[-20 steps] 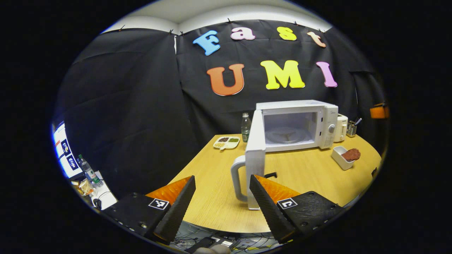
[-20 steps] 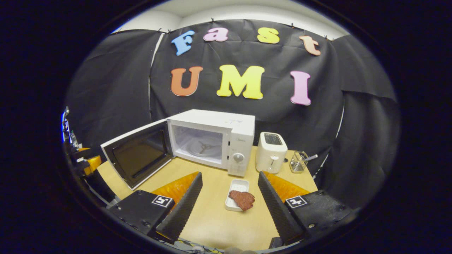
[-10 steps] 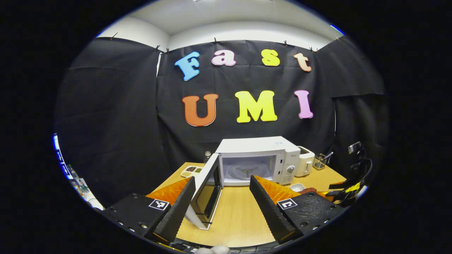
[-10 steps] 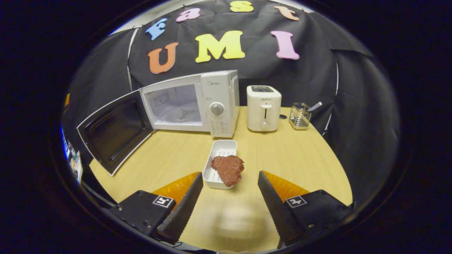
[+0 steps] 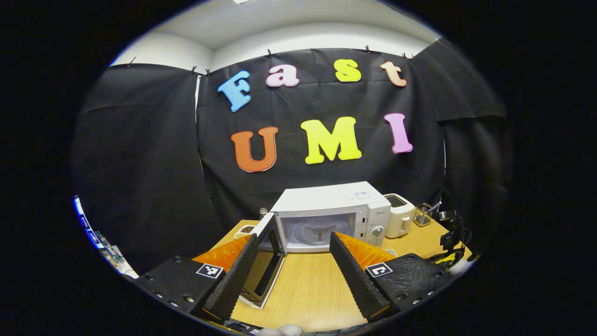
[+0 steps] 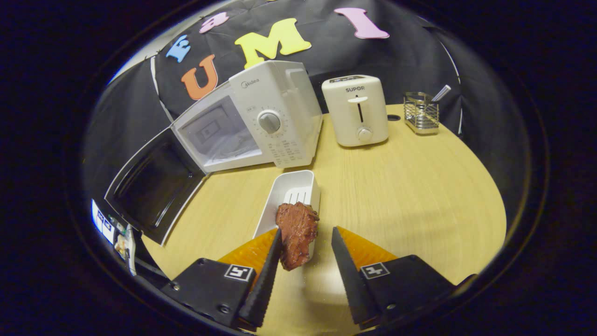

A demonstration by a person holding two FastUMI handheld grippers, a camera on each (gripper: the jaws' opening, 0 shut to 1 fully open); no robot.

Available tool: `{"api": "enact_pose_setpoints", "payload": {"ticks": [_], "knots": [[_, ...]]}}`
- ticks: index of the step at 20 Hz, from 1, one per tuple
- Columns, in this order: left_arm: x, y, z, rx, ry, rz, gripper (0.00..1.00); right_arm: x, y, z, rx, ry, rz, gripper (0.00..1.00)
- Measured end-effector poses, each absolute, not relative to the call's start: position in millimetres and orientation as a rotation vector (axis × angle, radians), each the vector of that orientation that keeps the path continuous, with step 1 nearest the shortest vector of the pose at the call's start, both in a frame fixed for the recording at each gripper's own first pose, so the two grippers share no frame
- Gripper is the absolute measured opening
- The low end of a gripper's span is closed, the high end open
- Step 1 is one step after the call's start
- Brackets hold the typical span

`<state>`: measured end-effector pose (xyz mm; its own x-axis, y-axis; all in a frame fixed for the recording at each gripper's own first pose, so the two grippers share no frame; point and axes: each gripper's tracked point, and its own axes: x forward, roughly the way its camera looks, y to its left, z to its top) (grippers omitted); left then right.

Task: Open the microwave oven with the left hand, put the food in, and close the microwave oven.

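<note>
In the right gripper view my right gripper point(image 6: 305, 247) stood partly open around the one piece of meat point(image 6: 295, 234); its left finger touched the meat, the other stood just apart. The meat lay over the near end of one white tray point(image 6: 289, 198). Beyond, upper left, sat one microwave point(image 6: 261, 126), door point(image 6: 154, 186) swung wide; right of it one toaster point(image 6: 357, 114) and a wire holder point(image 6: 421, 113). My left gripper point(image 5: 291, 261) hung wide open, holding nothing.
</note>
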<state>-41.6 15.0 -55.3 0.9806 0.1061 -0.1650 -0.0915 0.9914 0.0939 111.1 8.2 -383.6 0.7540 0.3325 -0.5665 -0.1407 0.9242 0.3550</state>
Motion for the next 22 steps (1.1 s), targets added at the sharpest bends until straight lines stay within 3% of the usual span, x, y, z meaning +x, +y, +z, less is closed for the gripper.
{"api": "enact_pose_setpoints", "payload": {"ticks": [1,2,3,5,6,13,14,15,22], "knots": [[-40,12,-54,0.088,0.174,0.112,0.88,113,11,-384,0.318,0.680,0.280,0.65],[-39,10,-54,0.091,0.180,0.126,0.95,114,14,-381,0.333,0.684,0.299,0.56],[-39,8,-54,0.092,0.188,0.137,0.95,113,15,-381,0.334,0.686,0.305,0.43],[-39,5,-55,0.106,0.202,0.165,0.95,113,12,-382,0.335,0.688,0.333,0.38],[-40,4,-54,0.115,0.204,0.179,0.95,113,12,-381,0.341,0.689,0.342,0.26],[-40,-1,-60,0.108,0.198,0.180,0.95,122,6,-366,0.270,0.682,0.348,0.18],[-39,-1,-59,0.111,0.192,0.170,0.95,121,4,-360,0.266,0.668,0.338,0.08],[-38,1,-61,0.116,0.187,0.158,0.95,120,2,-354,0.261,0.661,0.320,0.18],[-42,12,-62,0.132,0.165,0.071,0.95,120,25,-278,0.262,0.544,0.283,0.17]]}}
